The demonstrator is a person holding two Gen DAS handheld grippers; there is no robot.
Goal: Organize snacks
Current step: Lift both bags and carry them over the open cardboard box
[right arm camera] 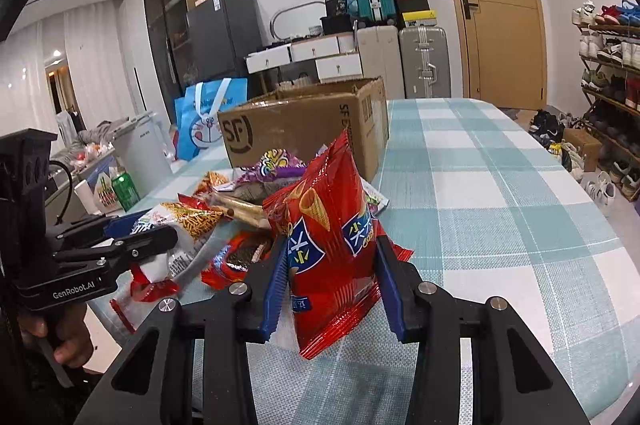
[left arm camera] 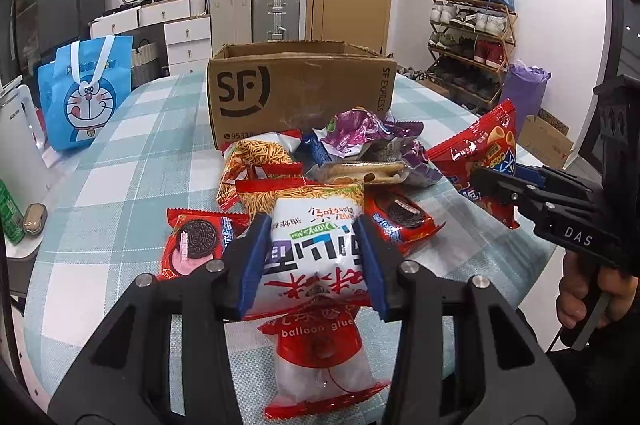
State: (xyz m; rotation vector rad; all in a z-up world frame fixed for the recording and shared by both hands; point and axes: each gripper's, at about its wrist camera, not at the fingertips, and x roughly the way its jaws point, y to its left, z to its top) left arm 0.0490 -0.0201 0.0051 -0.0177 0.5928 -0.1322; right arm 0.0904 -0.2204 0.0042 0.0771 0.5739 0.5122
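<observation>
Seen from the left wrist, the left tongs [left arm camera: 316, 265] pinch a white-and-red packet of crispy noodle snack [left arm camera: 316, 253] across its middle, blue pads [left arm camera: 252, 265] pressing both sides, the packet held just above a red-topped balloon glue packet [left arm camera: 320, 357] lying on the checked worktop [left arm camera: 120, 153]. Behind it the snack pile spreads in front of the open SF Express cardboard box [left arm camera: 296, 93]: two red Oreo packs [left arm camera: 192, 245], a second noodle packet [left arm camera: 256, 161], a purple wrapper [left arm camera: 360, 133] and a clear-wrapped biscuit pack [left arm camera: 360, 173]. At the right edge the right tongs [left arm camera: 492, 185] carry a red cone-snack bag [left arm camera: 480, 153], with a hand [left arm camera: 580, 297] on the grip below. From the right wrist, the same red cone-snack bag [right arm camera: 332, 257] stands upright between the right tongs [right arm camera: 332, 285], pinched at its lower half and clear of the worktop [right arm camera: 500, 205], the box [right arm camera: 308, 129] beyond it. The left tongs [right arm camera: 160, 237] show at the left, closed on their packet [right arm camera: 180, 225]. Both bags look light, air-puffed and slick, their contents brittle; a grip across the middle or on a crimped end seam, without hard squeezing, appears safest. The box is the likely destination.
</observation>
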